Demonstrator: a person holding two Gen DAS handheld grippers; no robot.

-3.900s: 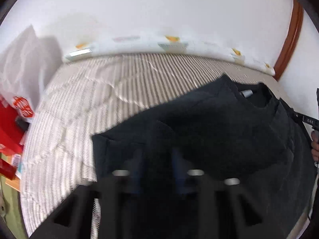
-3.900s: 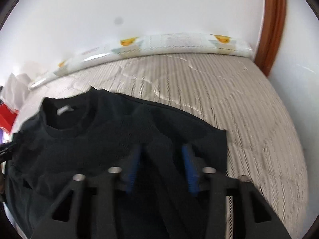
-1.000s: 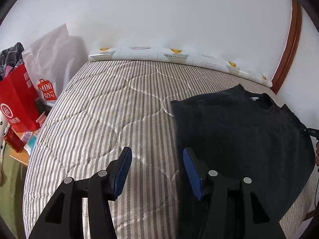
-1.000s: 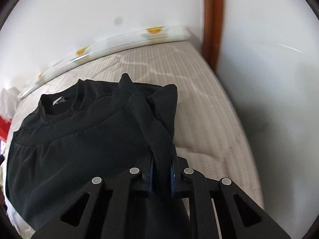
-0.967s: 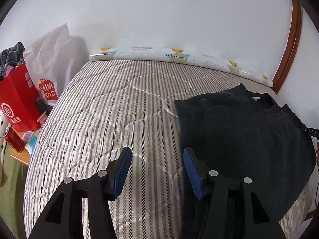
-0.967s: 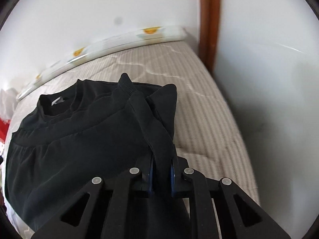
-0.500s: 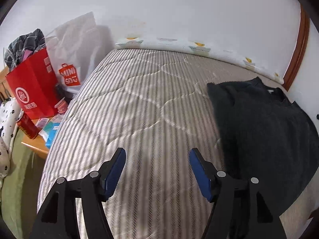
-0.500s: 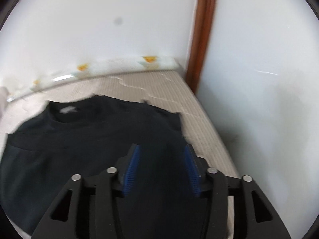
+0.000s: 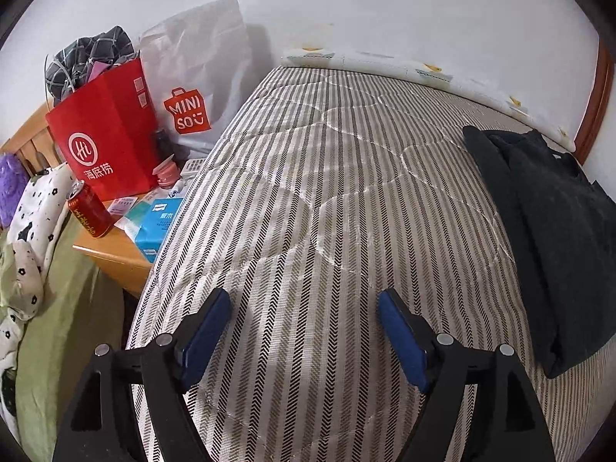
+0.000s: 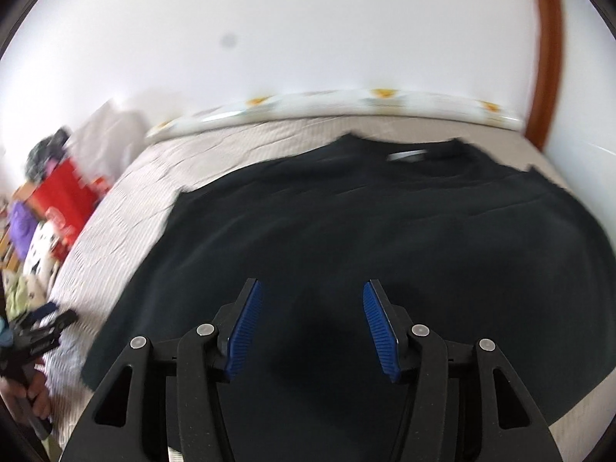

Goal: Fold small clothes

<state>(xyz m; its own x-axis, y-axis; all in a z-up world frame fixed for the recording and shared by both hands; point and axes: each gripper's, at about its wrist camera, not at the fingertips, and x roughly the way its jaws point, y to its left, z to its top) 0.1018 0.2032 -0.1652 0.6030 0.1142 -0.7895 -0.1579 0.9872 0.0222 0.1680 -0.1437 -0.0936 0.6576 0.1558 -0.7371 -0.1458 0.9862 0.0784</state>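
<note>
A black shirt (image 10: 365, 223) lies flat on the striped mattress (image 9: 346, 192) with both sleeves folded in and its collar toward the wall. In the left wrist view the shirt (image 9: 550, 238) lies at the right edge. My right gripper (image 10: 312, 323) is open and empty, hovering over the lower half of the shirt. My left gripper (image 9: 304, 331) is open and empty over bare mattress, well left of the shirt. It also shows at the lower left of the right wrist view (image 10: 34, 335), held in a hand.
A bedside table (image 9: 115, 254) left of the bed carries a red bag (image 9: 104, 138), a white Miniso bag (image 9: 192, 88), a red can (image 9: 88, 211) and a blue tissue pack (image 9: 158, 227). A white bolster (image 9: 404, 69) lines the wall. A wooden door frame (image 10: 546, 50) stands at the right.
My right gripper let go of the folded sleeve, opened and swung left over the shirt. My left gripper moved left, away from the shirt, staying open.
</note>
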